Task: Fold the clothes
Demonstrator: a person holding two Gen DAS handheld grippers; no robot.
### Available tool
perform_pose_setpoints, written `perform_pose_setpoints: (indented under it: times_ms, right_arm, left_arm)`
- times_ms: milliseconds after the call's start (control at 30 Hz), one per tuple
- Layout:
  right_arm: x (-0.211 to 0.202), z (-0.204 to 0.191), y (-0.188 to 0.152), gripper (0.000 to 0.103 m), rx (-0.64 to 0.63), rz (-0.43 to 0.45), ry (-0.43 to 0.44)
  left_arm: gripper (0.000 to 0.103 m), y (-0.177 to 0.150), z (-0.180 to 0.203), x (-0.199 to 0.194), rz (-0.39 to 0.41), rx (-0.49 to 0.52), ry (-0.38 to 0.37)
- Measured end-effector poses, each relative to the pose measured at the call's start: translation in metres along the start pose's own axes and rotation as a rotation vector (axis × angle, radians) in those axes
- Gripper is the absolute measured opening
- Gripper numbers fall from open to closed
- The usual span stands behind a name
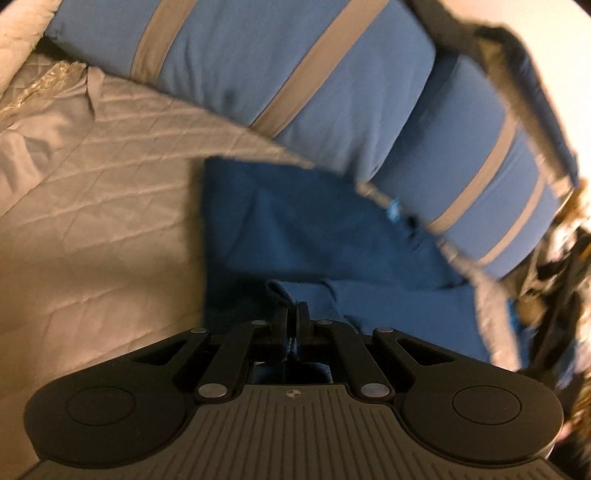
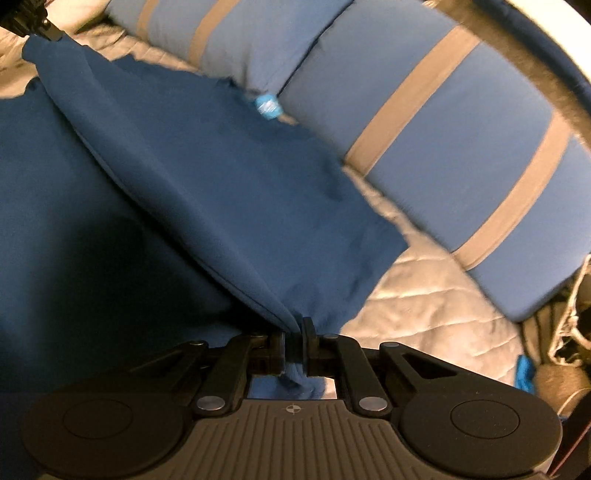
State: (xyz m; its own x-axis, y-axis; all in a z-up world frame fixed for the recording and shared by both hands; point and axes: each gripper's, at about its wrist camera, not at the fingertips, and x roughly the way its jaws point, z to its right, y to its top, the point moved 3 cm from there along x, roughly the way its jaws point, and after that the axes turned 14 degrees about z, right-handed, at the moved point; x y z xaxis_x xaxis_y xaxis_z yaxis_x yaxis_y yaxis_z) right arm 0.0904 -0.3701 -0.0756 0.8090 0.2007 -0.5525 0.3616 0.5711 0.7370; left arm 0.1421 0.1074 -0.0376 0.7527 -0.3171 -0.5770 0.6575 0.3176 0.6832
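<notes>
- Left wrist view: left tool [image 1: 294, 314] closed tight on a ribbed edge of the dark blue garment [image 1: 295, 229], fingers [image 1: 281, 321] nearly touching with cloth pinched between them and a bit of fabric poking out behind.
- Garment spread ahead of that tool on a beige quilted bedcover [image 1: 110, 192], straight left edge, creased in the middle, far end reaching the base of the pillows.
- Two blue pillows with grey stripes [image 1: 295, 74] lined up along the far side of the bed, slightly blurred.
- Clutter at the right rim of the view too blurred to name.
- Right wrist view: right tool [image 2: 294, 328] clamped on a gathered fold of the same garment [image 2: 221, 177], fingers [image 2: 309, 328] pressed almost together with a tuft of cloth bunched behind them.
- From that grip, a raised ridge of fabric running up and left to the other tool [image 2: 48, 31], seen dark and small at the top left corner with the cloth hanging from it.
- More of the garment lying flat and dark to the left below the ridge; a looser flap falling to the right onto the bedcover [image 2: 424, 302].
- Small light blue tag [image 2: 266, 105] at the garment's far edge, just beside the gap between the striped pillows [image 2: 443, 140].
</notes>
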Motion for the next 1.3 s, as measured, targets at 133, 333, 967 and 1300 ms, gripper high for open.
perform_pose_setpoints:
  times_ms: [133,333,967,1300]
  right_arm:
    - [-0.004,0.004,-0.005,0.028,0.026,-0.024,0.02]
    - [-0.014,0.012,-0.012,0.088,0.073,-0.045,0.062]
    - [0.012,0.059,-0.031,0.097,0.362,-0.081,-0.191]
    - [-0.022,0.051,0.007,0.103,0.242,-0.08,-0.317]
  left_arm:
    - [0.005,-0.013,0.0,0.008,-0.032,0.061,0.056]
    - [0.01,-0.024,0.006,0.004,-0.027,0.127,0.089]
    - [0.061,-0.029,0.024,-0.061,0.143,0.273,0.137]
    - [0.064,-0.042,0.026,-0.088,0.177,0.291,0.122]
